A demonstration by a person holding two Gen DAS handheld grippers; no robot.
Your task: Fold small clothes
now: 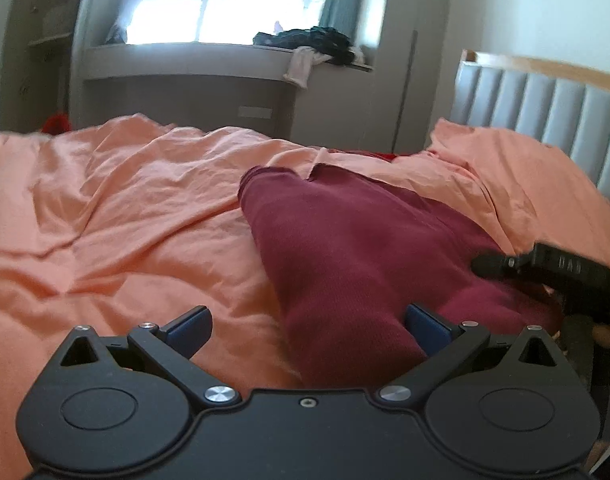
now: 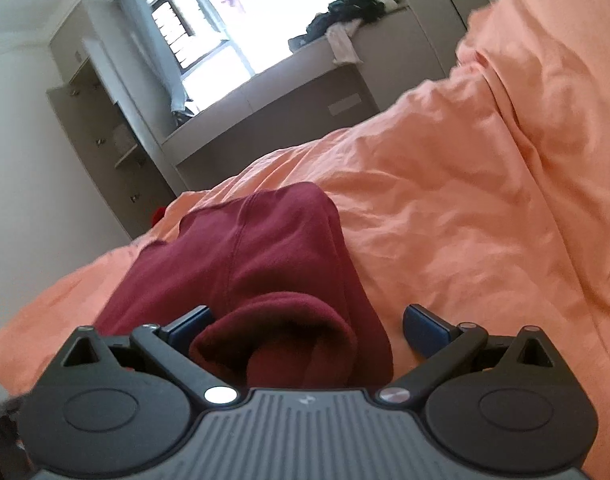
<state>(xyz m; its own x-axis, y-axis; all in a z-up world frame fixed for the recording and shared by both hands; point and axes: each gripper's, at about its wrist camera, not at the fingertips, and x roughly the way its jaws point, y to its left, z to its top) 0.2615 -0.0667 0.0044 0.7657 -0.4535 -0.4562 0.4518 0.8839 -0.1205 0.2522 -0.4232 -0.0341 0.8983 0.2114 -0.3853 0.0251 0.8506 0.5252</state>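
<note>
On the bed (image 1: 117, 208), across its rumpled orange cover, we see a dark red garment (image 1: 337, 248) lying lengthwise toward the far edge, its far end reaching almost to the orange pillow (image 1: 517, 176) by the padded grey headboard (image 1: 545, 112). Our left gripper (image 1: 307, 330) hovers low over the near end of the garment with its jaws wide apart — the blue pad on the right side sits against the cloth, the left one over bare cover, and nothing is clamped between them. In the left wrist view the right gripper (image 1: 483, 266) shows at the right edge, a black finger resting on or just above the garment's side; we cannot tell which.

From the right wrist view, the right gripper (image 2: 307, 330) also has its jaws spread open. A folded-over roll of the dark red garment (image 2: 265, 264) bulges up between the two blue pads, close to the left one, but it is not pinched. The orange cover (image 2: 485, 200) fills the right side of that view.

Beyond the bed's far edge stands a grey window ledge (image 1: 185, 60) with a heap of dark clothes (image 1: 317, 42) on its right end — the window (image 1: 225, 0) above is blown out with daylight.
</note>
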